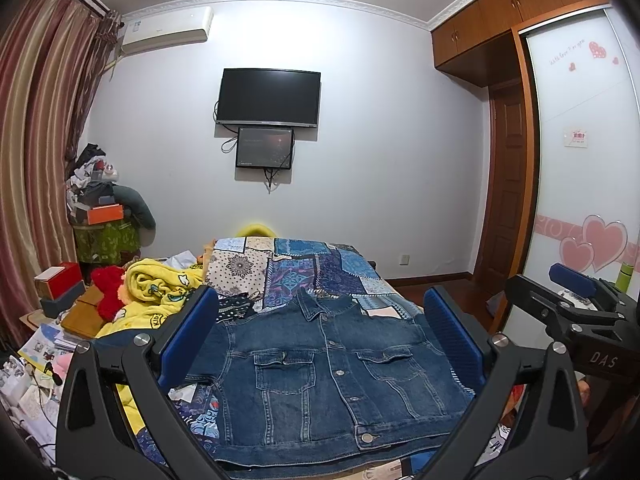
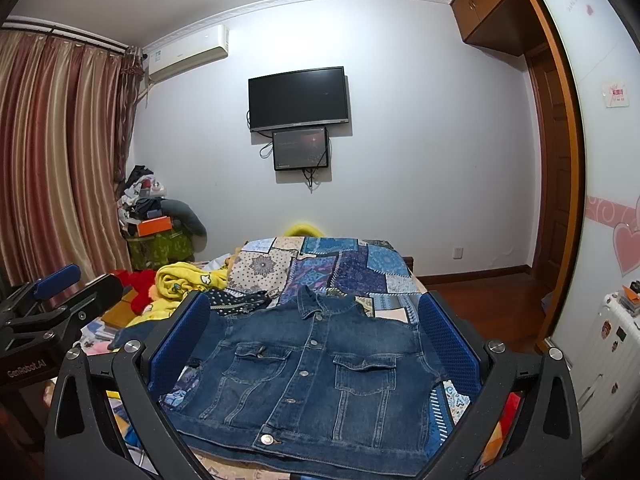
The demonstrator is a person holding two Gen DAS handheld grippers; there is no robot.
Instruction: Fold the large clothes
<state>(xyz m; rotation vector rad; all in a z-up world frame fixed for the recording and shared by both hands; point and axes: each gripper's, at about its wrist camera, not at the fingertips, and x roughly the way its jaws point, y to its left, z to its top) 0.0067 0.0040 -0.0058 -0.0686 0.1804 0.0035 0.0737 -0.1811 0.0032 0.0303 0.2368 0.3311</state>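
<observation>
Both views are evenly and moderately lit by cool indoor light from above and behind the cameras; the white wall (image 1: pixel 360 152) takes a bluish cast. Soft shadows fall just below and beside the television (image 1: pixel 268 98) and the air conditioner (image 1: pixel 168 30). The dark screen shows no glare. Fisheye distortion bends the curtains (image 2: pixel 52 152) and wardrobe (image 1: pixel 520 8), and black vignetting fills the corners. Focus is sharp on the denim jacket (image 2: pixel 304 380), with slight grain.
</observation>
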